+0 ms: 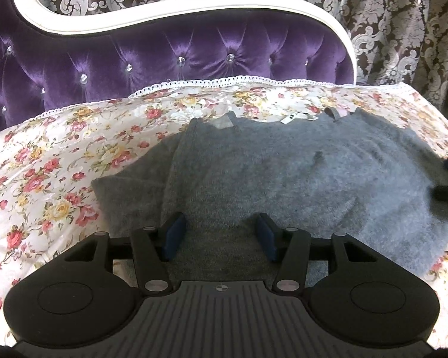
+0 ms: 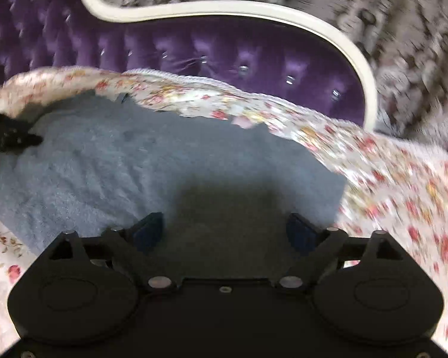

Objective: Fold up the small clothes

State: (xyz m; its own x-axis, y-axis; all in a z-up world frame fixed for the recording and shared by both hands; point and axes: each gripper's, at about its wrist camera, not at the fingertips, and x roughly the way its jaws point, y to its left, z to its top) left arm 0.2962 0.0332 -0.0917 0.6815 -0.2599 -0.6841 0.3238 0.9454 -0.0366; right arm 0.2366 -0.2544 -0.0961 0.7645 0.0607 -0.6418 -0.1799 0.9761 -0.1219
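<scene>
Right claw released, jaws wide over grey sweater's right end. Left claw half-spread, nothing pinched, over its near-left hem. Sweater lies lengthwise left-right across the floral bedspread.

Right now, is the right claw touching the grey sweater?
Cannot tell. In the right wrist view the right claw stands wide open above the sweater, nothing pinched, but blur and shadow hide any gap beneath its fingertips.

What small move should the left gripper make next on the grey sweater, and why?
Probably lower and close the left gripper on the grey sweater: its jaws stand apart above the near edge, gripping nothing, and the right gripper is open too.
</scene>
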